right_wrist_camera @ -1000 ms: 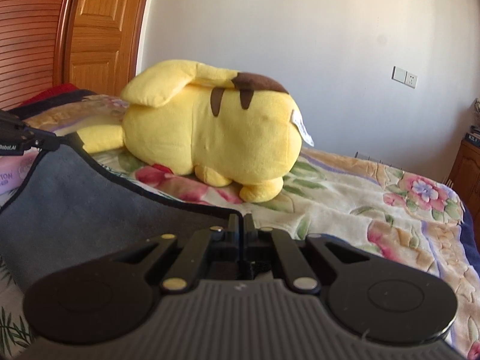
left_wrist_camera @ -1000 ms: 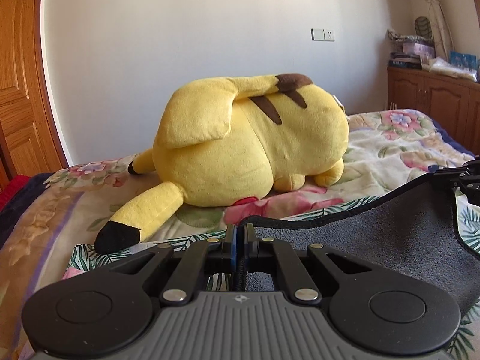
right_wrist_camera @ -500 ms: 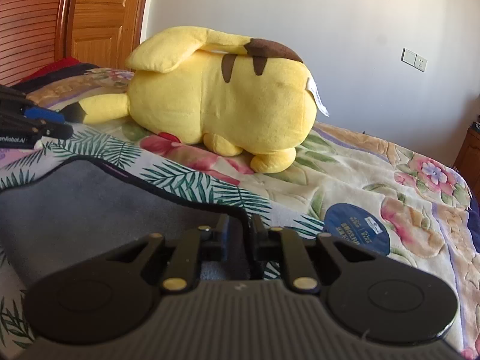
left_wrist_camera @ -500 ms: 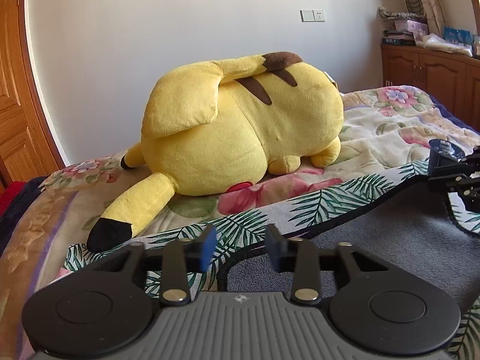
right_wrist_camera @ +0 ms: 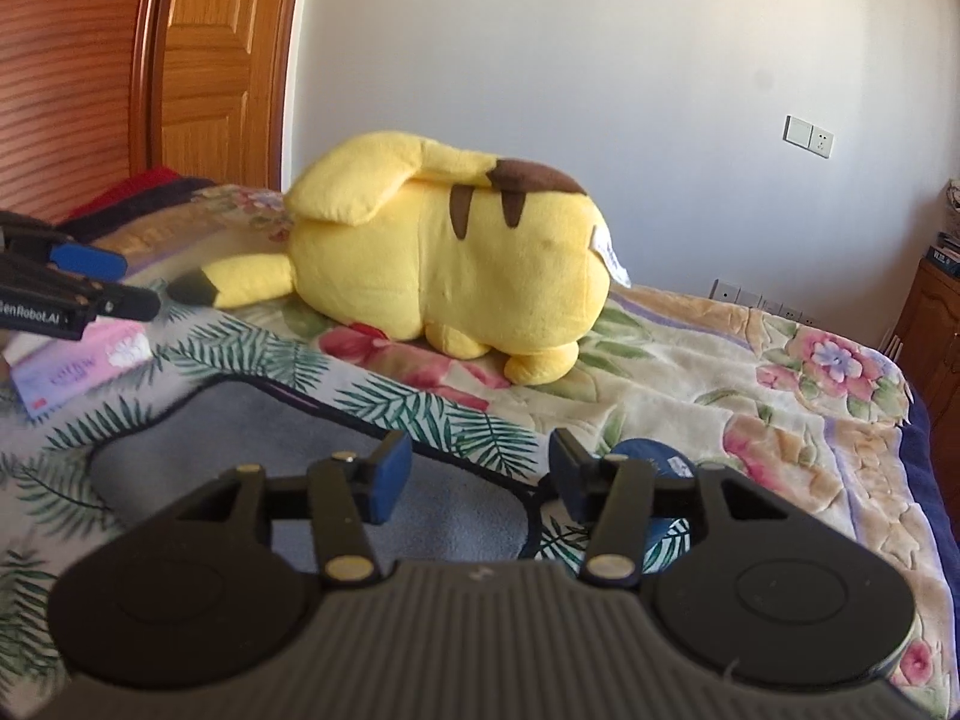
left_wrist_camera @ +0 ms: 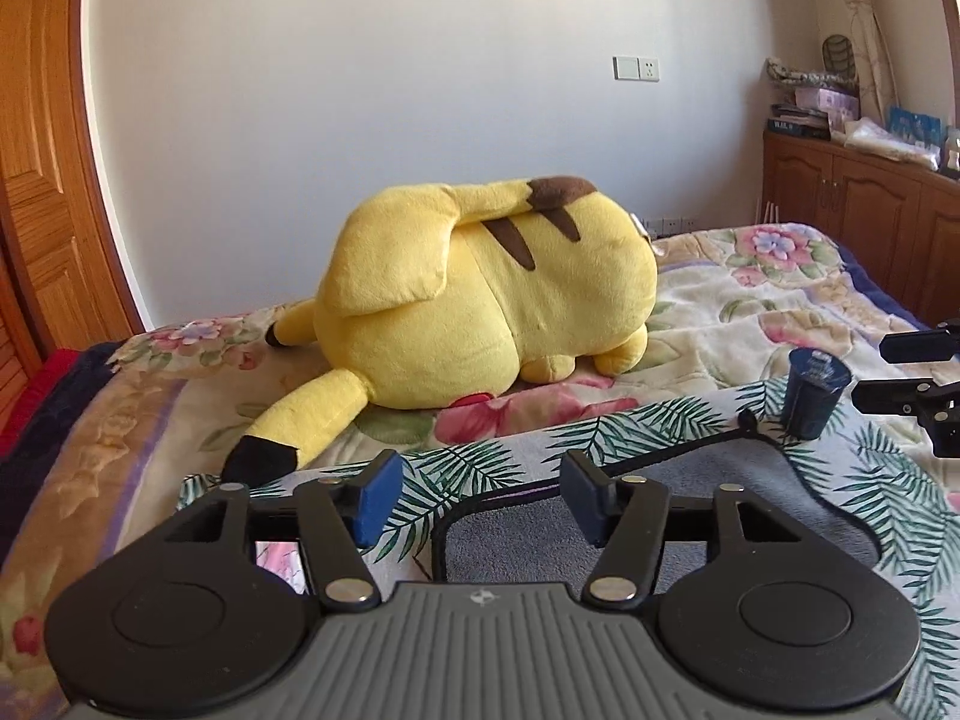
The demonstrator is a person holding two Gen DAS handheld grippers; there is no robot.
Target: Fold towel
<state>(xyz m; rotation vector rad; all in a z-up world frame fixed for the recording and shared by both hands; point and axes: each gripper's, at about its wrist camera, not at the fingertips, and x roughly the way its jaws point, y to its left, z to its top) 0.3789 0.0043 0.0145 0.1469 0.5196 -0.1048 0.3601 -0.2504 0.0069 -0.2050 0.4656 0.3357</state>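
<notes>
I see bright daylight washing the bedspread (left_wrist_camera: 750,312) from the right — my right view is slightly blurred, and fisheye bends both frames' edges.

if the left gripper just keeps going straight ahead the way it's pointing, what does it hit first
Probably the yellow plush toy lying on the bed; the open left gripper points at it over the towel, though depth is unclear.

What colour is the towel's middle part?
Grey, edged in black, on the towel; clearest in the left wrist view.
</notes>
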